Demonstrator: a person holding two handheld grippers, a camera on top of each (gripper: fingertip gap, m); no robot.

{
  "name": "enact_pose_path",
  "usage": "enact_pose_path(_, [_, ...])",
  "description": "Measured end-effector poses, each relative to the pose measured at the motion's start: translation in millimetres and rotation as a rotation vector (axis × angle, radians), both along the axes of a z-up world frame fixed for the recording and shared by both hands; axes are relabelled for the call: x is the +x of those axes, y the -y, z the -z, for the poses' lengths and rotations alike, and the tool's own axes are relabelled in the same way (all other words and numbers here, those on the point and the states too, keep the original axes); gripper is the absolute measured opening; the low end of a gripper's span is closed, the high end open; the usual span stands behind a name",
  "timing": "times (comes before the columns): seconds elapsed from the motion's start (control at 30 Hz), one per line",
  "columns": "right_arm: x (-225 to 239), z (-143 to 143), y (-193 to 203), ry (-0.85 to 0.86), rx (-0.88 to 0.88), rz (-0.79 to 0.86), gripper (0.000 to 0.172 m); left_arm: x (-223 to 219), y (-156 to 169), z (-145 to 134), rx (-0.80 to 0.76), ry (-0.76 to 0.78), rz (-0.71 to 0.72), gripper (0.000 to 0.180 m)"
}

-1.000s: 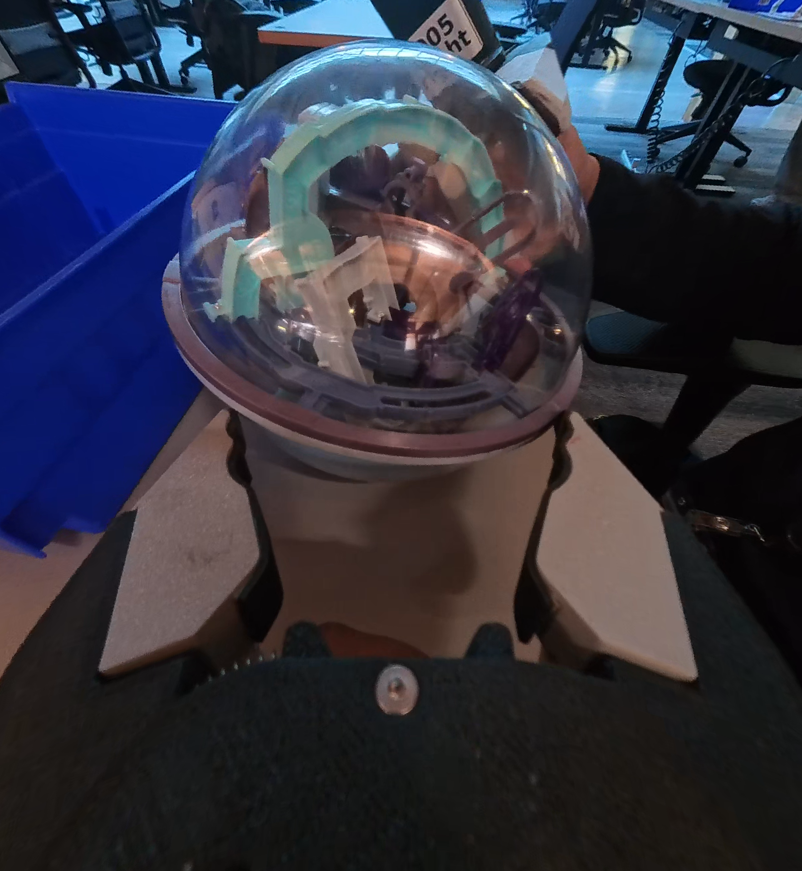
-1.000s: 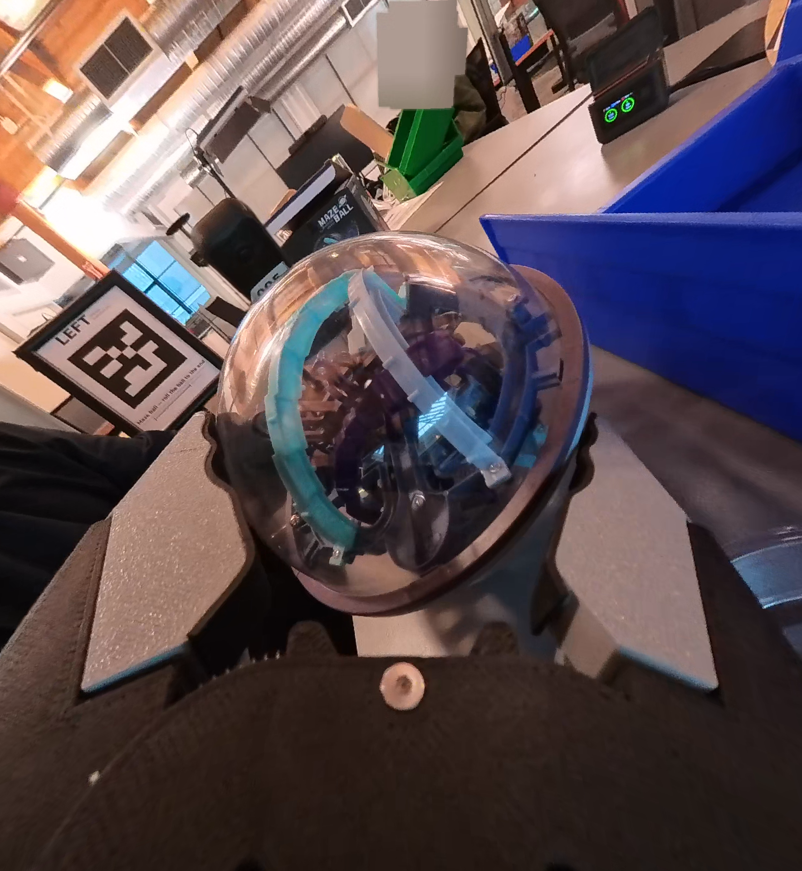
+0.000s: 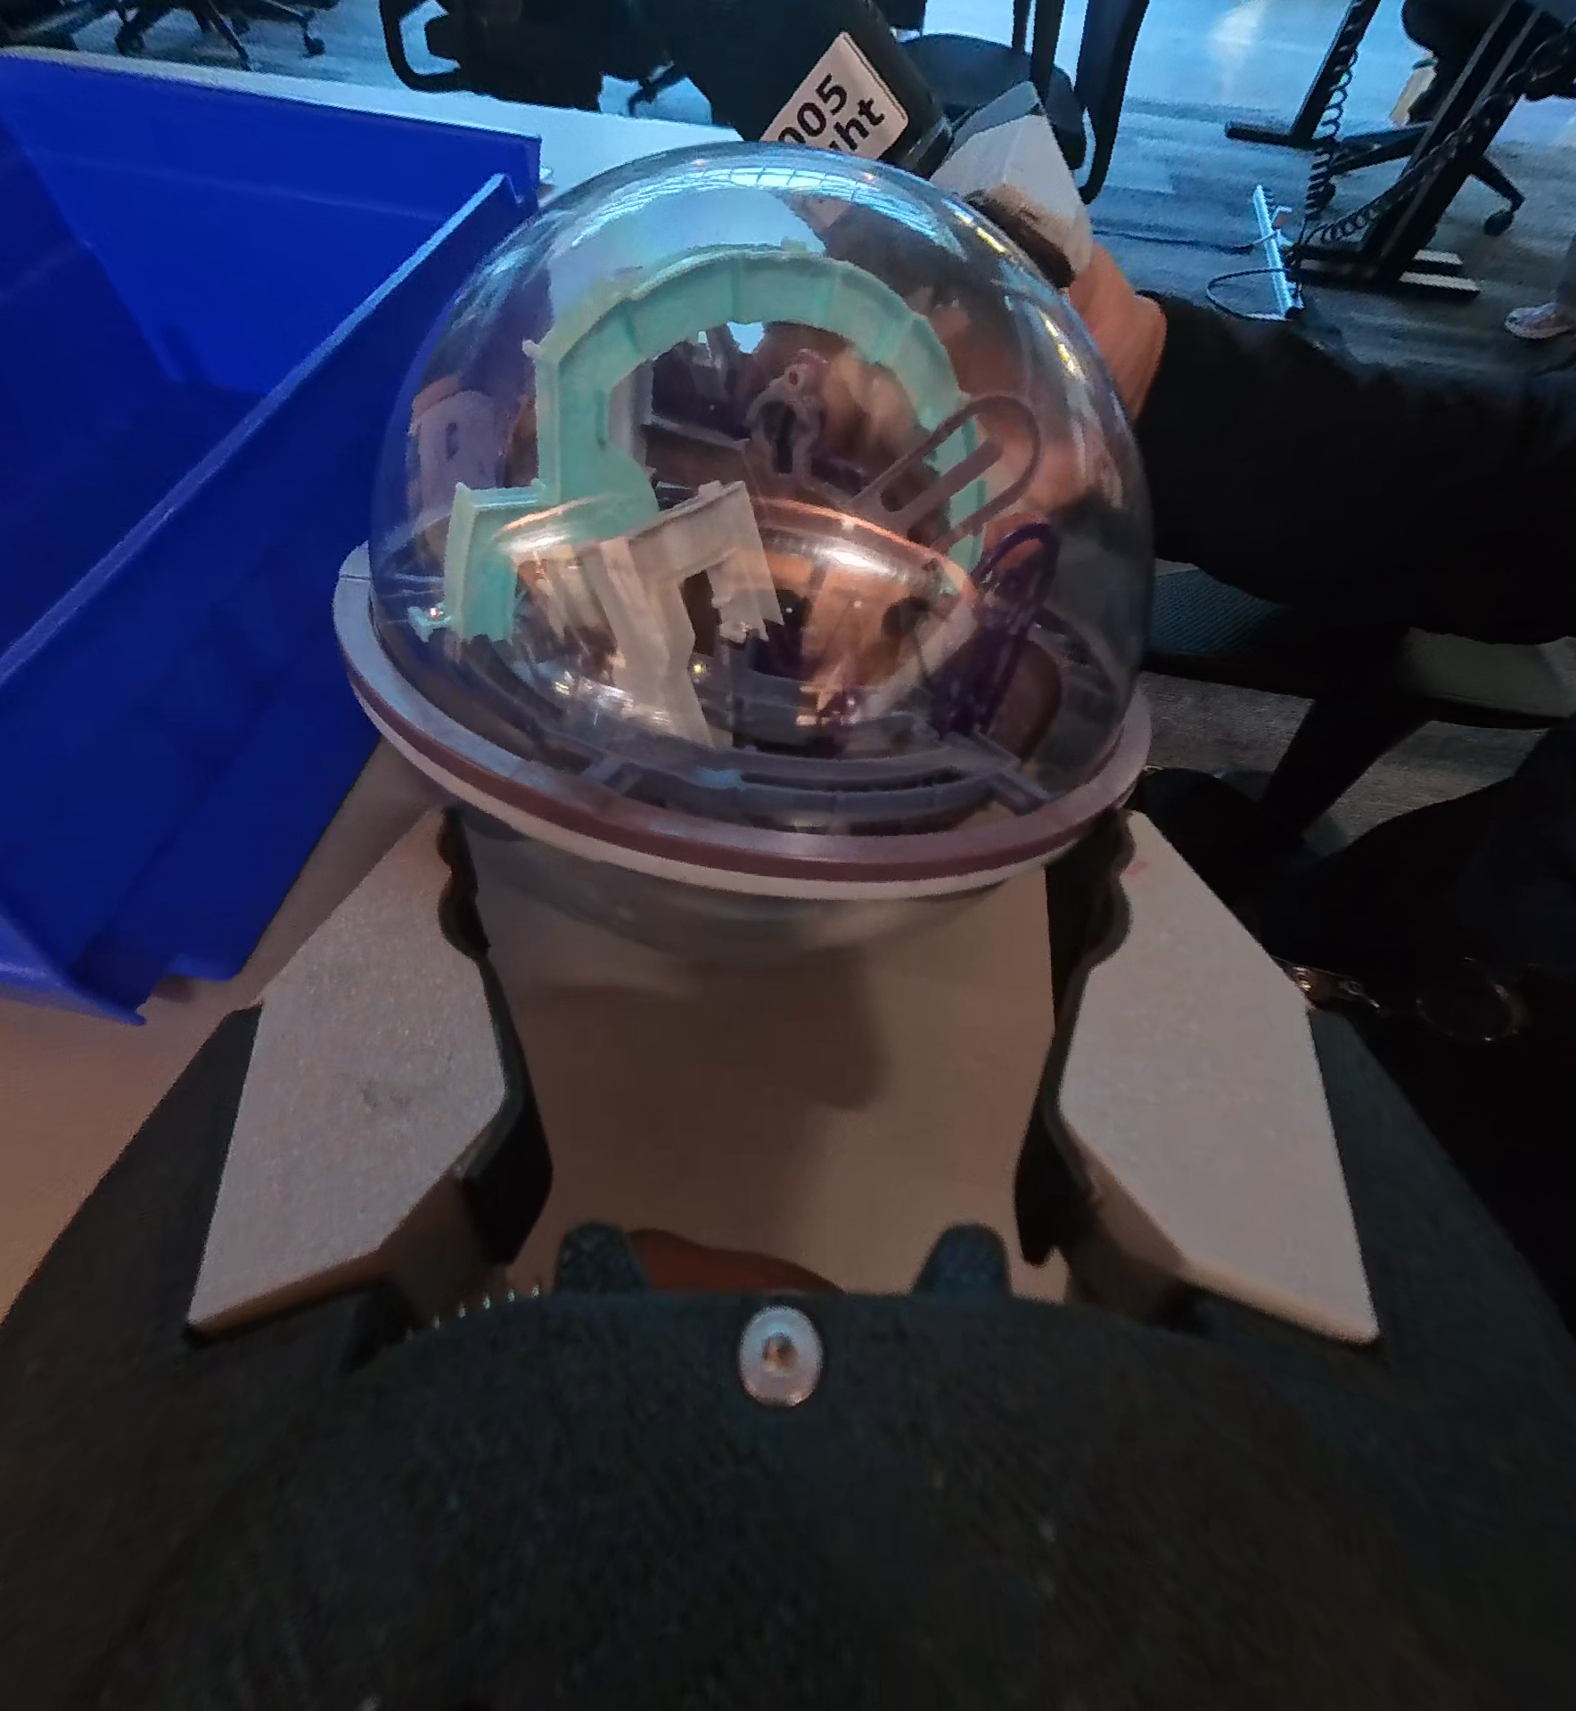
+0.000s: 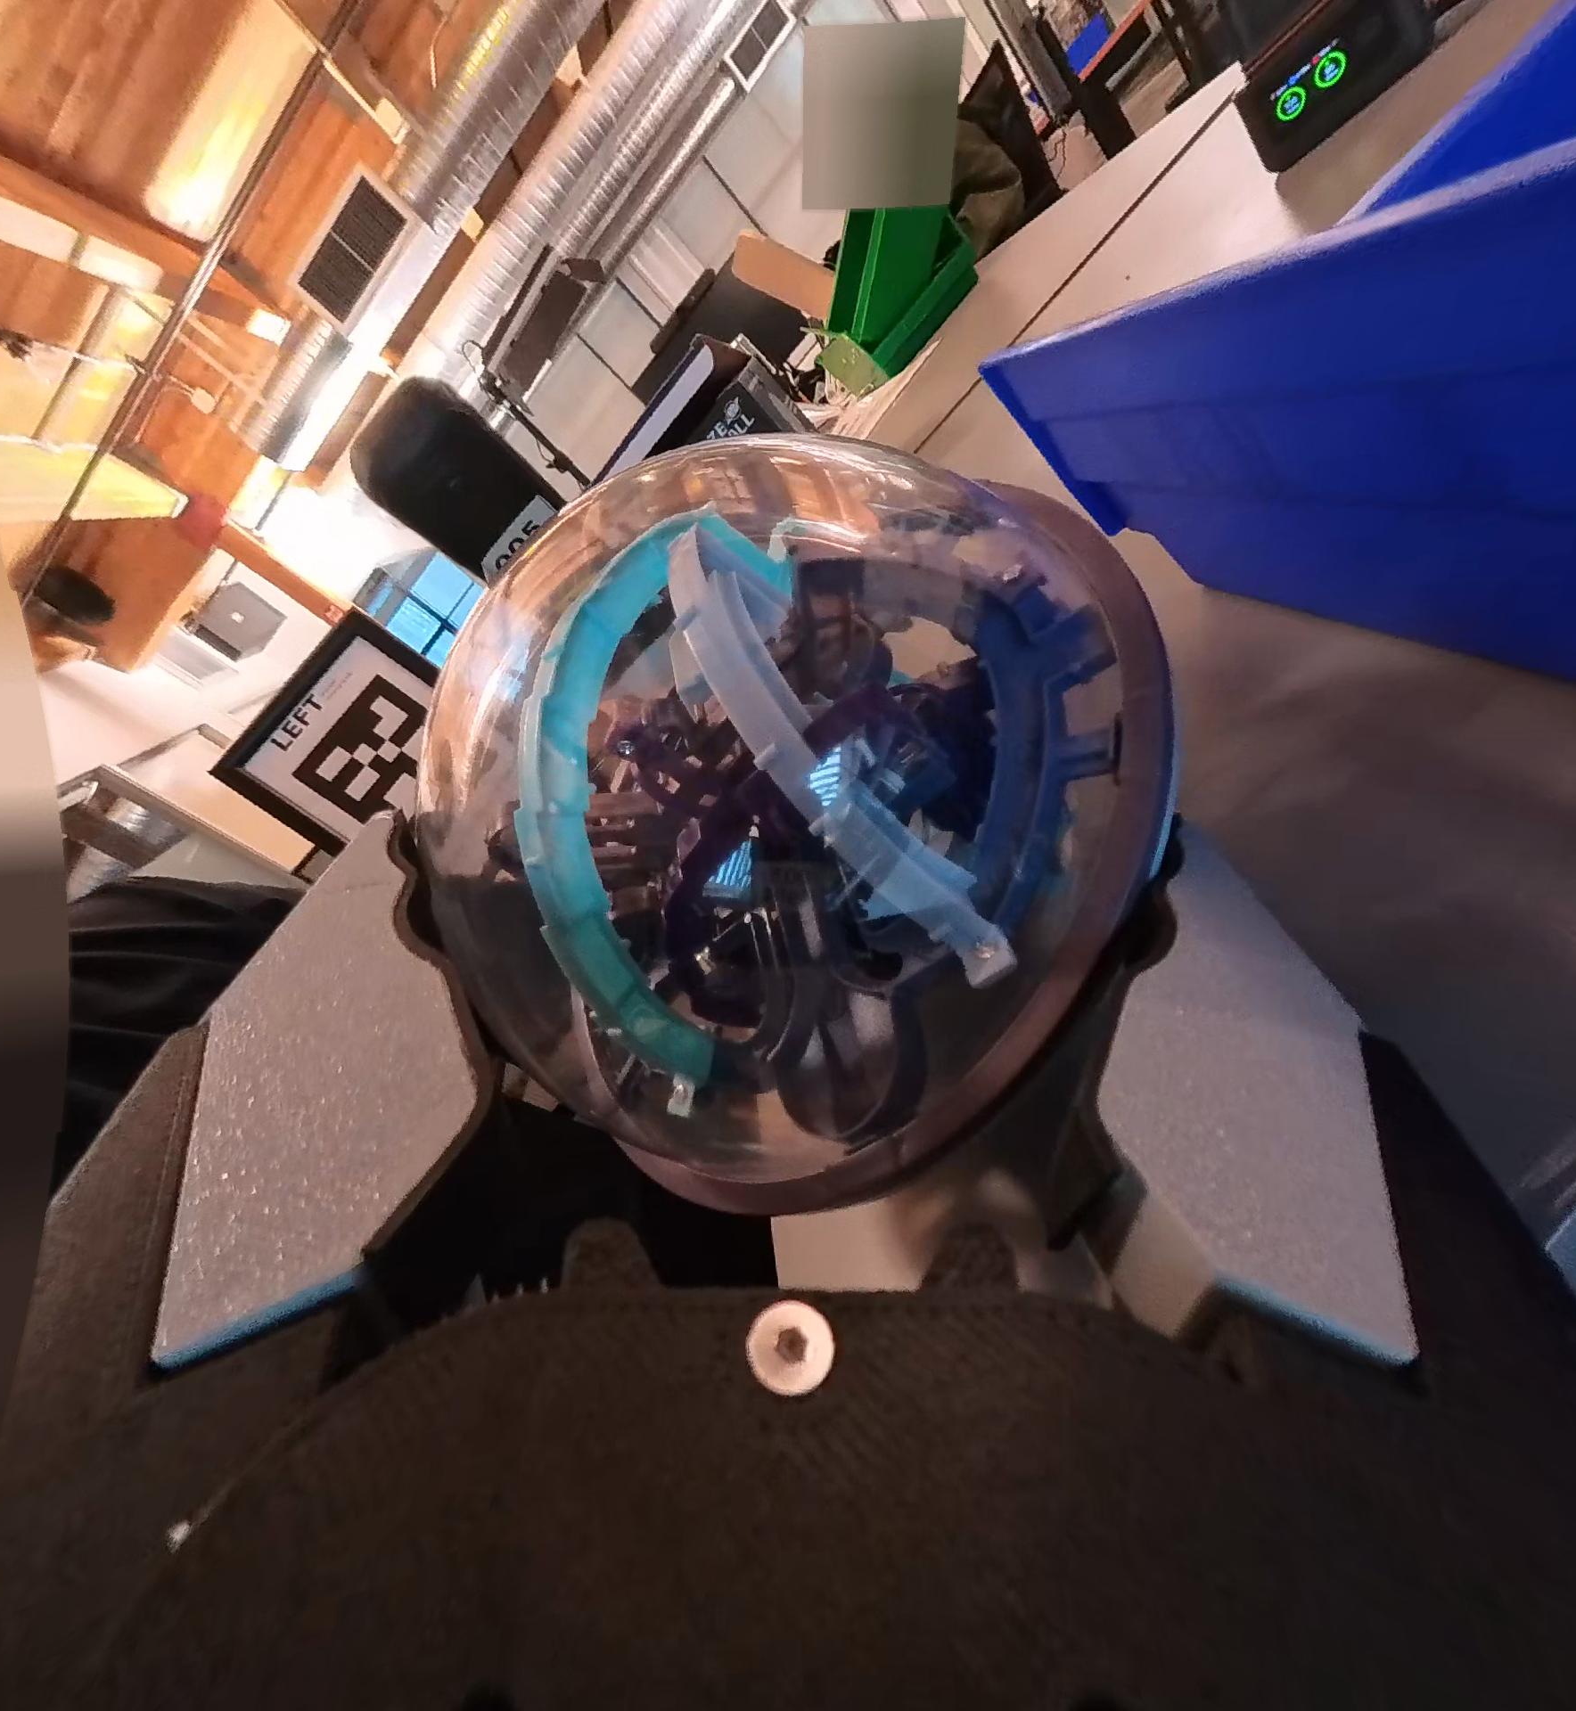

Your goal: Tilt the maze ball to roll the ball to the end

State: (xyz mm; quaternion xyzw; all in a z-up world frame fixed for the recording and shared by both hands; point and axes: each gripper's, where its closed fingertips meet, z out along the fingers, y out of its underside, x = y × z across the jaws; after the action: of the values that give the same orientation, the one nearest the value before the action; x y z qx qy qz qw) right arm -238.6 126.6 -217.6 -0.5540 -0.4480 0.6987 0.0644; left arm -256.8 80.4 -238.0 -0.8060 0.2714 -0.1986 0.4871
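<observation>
You had the maze ball [image 3: 747,518], a rigid, light, slippery clear sphere, held above the worktop's [image 3: 43,1157] edge beside the blue bin [image 3: 117,555], left gripper [image 3: 780,889] and right gripper [image 4: 784,889] both clamped below its maroon rim [image 3: 766,856], probably the surest hold.

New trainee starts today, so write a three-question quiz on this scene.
1. True or false: both tools grip the maze ball at once.
2. What colour is the bin beside the ball? A red, B blue, C yellow.
3. Fill in: the band around the ball's middle sits just above the left tool's ____.

Key:
1. True. The left tool holds it low down; the right tool clamps its sides.
2. B.
3. Fingers.
</observation>
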Motion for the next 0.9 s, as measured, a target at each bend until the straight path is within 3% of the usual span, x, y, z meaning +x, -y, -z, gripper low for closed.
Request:
enact_pose_path(0.47, [0.2,-1.0,5.7,-0.01,0.009,-0.017,0.147,2.6,1.5,-2.4,0.022,-0.04,0.009,0.135])
enact_pose_path(0.9, [-0.1,4.3,15.5,0.031,-0.088,-0.071,0.147,6.4,1.9,-9.0,0.036,0.066,0.034,0.144])
